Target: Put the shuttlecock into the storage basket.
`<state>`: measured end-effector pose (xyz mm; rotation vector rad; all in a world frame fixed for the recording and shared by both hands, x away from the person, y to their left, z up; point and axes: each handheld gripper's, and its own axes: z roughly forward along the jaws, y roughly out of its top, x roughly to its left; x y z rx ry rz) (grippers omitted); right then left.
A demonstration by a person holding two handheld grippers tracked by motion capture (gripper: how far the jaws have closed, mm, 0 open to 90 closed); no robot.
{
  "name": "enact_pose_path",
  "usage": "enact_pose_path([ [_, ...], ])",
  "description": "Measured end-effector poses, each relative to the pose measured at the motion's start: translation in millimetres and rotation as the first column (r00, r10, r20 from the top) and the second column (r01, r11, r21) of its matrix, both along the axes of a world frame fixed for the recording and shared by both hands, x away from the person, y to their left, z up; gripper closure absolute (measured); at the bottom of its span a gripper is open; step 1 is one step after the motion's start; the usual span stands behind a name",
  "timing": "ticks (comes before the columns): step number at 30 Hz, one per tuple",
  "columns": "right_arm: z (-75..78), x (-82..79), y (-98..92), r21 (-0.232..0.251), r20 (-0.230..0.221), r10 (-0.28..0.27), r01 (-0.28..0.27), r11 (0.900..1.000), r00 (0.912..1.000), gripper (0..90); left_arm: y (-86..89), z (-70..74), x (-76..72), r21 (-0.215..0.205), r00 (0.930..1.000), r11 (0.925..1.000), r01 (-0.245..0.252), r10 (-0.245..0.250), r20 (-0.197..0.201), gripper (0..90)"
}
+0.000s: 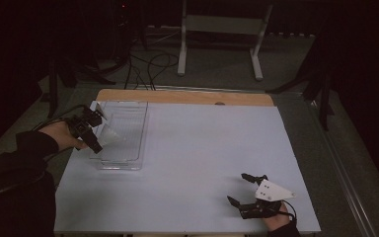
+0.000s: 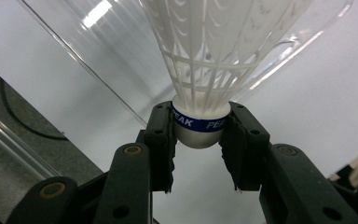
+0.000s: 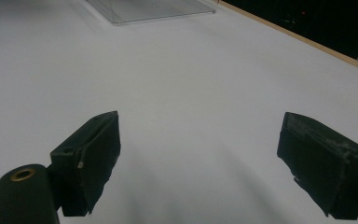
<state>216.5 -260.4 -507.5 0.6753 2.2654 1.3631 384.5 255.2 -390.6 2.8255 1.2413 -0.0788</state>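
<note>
Dim room, pale blue table (image 1: 192,163). Left gripper (image 2: 200,140) is clamped on the cork of a white shuttlecock (image 2: 214,56), holding it over the clear plastic tray (image 1: 128,133) at the table's far left. Right gripper (image 1: 246,190) sits wide open, nothing in it, near the front right edge.

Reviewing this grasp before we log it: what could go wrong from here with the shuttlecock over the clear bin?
1. The left claw pinches only the rounded cork of the shuttlecock; it might pivot or slip.
2. The skirt sits close to the clear bin wall; it could snag the rim on lowering.
3. The bin looks light; a bump may shove it across the table. The right claw is open, far away.
</note>
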Motion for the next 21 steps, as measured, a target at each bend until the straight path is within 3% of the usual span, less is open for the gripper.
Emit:
enact_pose_path([
  [5, 0.0, 0.0, -0.3, 0.0, 0.001, 0.0, 0.0, 1.0, 1.0, 12.9, 0.7, -5.8, -1.1, 0.022, 0.9968, 0.9974, 0.069, -0.07, 0.038, 65.7],
  [7, 0.0, 0.0, -0.3, 0.001, 0.0, 0.001, -0.001, 1.0, 1.0, 13.0, 0.7, -7.0, -2.4, 0.041, 0.9909, 0.9926, 0.115, -0.117, 0.067, 65.7],
  [11, -0.2, 0.2, -0.4, 0.0, -0.002, 0.002, -0.002, 1.0, 1.0, 12.9, 1.5, -10.3, -4.1, 0.033, 0.978, 0.9811, 0.191, -0.193, 0.079, 65.8],
  [15, 0.2, 0.1, -0.9, 0.003, -0.002, 0.002, -0.002, 1.0, 1.0, 13.0, 3.7, -14.3, -3.6, 0.035, 0.9782, 0.9812, 0.19, -0.192, 0.079, 65.8],
  [21, -0.1, 0.2, -0.6, 0.001, -0.004, 0.001, -0.001, 1.0, 1.0, 13.0, 5.8, -17.0, -3.9, 0.041, 0.9725, 0.9776, 0.206, -0.209, 0.102, 65.8],
])
